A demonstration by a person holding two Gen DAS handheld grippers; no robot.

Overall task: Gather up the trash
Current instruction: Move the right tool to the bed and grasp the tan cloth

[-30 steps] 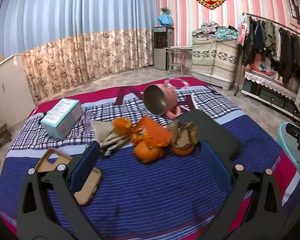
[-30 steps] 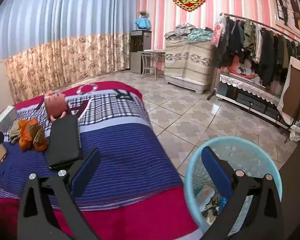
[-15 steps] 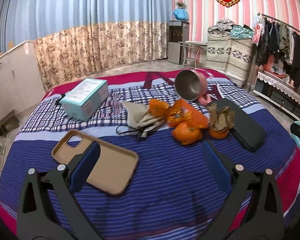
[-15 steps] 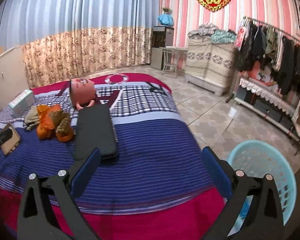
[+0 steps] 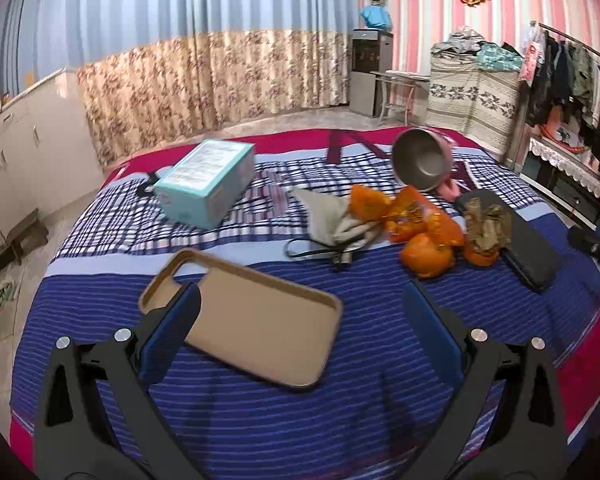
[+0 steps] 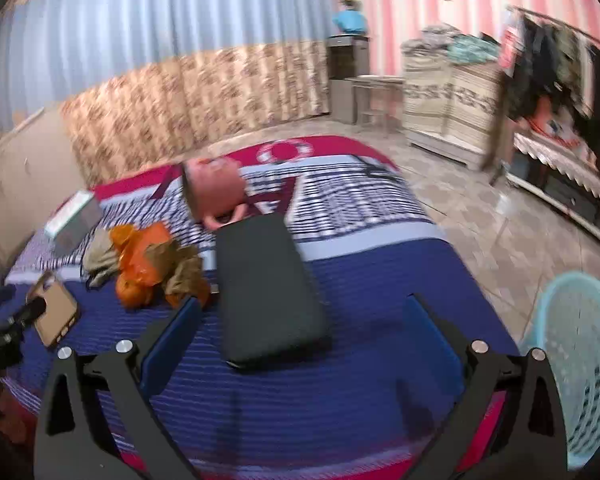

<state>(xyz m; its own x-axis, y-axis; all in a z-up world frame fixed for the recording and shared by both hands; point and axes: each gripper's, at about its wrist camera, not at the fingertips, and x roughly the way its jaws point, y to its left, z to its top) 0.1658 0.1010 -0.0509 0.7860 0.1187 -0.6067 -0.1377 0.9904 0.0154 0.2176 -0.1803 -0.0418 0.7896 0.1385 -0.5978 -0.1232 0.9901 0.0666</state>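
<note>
Both of my tongs are empty with their jaws spread wide. My right tongs have swung away from the pale blue basket, which a second ago sat between their fingers and is now off at the right edge, beside the bed; they now face the black case. My left tongs have drifted leftward, so the tan phone case now lies between their fingers. The trash, the heap of orange peels with a crumpled brownish scrap at the black case's edge, sits just left of that case, untouched. I judge a fresh reach for the peels is starting.
</note>
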